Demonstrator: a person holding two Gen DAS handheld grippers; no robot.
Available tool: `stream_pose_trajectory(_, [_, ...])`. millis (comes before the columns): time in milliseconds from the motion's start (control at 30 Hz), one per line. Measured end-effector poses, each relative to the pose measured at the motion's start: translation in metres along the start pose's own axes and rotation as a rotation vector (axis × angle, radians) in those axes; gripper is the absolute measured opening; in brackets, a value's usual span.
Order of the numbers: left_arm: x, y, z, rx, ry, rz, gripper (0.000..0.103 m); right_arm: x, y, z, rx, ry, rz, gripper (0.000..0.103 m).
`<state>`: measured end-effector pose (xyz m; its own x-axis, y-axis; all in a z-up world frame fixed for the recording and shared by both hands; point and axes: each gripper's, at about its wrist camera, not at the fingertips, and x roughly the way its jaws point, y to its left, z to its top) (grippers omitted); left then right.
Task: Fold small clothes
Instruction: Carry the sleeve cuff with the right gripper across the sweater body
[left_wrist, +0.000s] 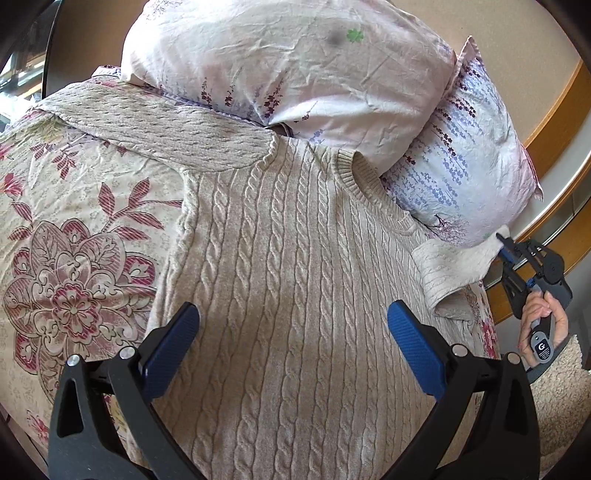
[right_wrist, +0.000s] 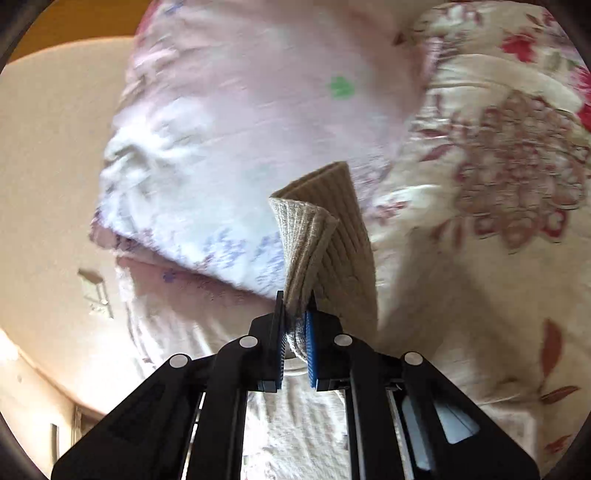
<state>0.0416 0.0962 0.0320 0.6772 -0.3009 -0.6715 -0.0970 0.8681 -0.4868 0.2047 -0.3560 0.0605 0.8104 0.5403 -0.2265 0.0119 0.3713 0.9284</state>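
A beige cable-knit sweater (left_wrist: 295, 277) lies flat on the bed, neck toward the pillows. Its left sleeve (left_wrist: 155, 125) stretches out to the upper left. My left gripper (left_wrist: 293, 325) is open and hovers over the sweater's body, holding nothing. My right gripper (left_wrist: 504, 240) is at the right edge of the bed, shut on the right sleeve's cuff (left_wrist: 461, 258) and lifting it. In the right wrist view the gripper (right_wrist: 295, 314) pinches the ribbed cuff (right_wrist: 317, 236), which stands up between the jaws.
Two floral pillows (left_wrist: 295, 62) lie at the head of the bed, one touching the sweater's collar. A floral bedspread (left_wrist: 74, 240) covers the bed. A wooden bed frame (left_wrist: 554, 122) runs along the right. A fleecy sleeve and hand (left_wrist: 546, 325) hold the right gripper.
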Motion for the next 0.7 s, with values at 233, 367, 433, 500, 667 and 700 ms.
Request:
stream_pose_trajectory(233, [-0.013,0.020,0.009,-0.007,-0.023,0.012,0.101,0.107,0.061,-0.095,-0.182,0.259,0.045,0.009])
stream_pose_trajectory(367, [-0.026,0.039,0.013,-0.034,-0.039,0.034,0.101,0.154,0.049,-0.150,-0.231,0.379,-0.053,0.009])
stream_pose_trajectory(433, [-0.033,0.049,0.014,-0.046,-0.052,0.049,0.101,0.166,0.046,-0.170,-0.244,0.417,-0.077,0.009])
stream_pose_trajectory(500, [-0.039,0.059,0.016,-0.059,-0.060,0.070,0.101,0.174,0.046,-0.186,-0.263,0.446,-0.092,0.009])
stream_pose_trajectory(667, [-0.047,0.082,0.023,-0.104,-0.072,0.101,0.101,0.179,0.057,-0.213,-0.323,0.460,-0.094,0.009])
stream_pose_trajectory(700, [-0.048,0.085,0.024,-0.111,-0.075,0.105,0.101,0.181,0.059,-0.218,-0.353,0.467,-0.113,0.009])
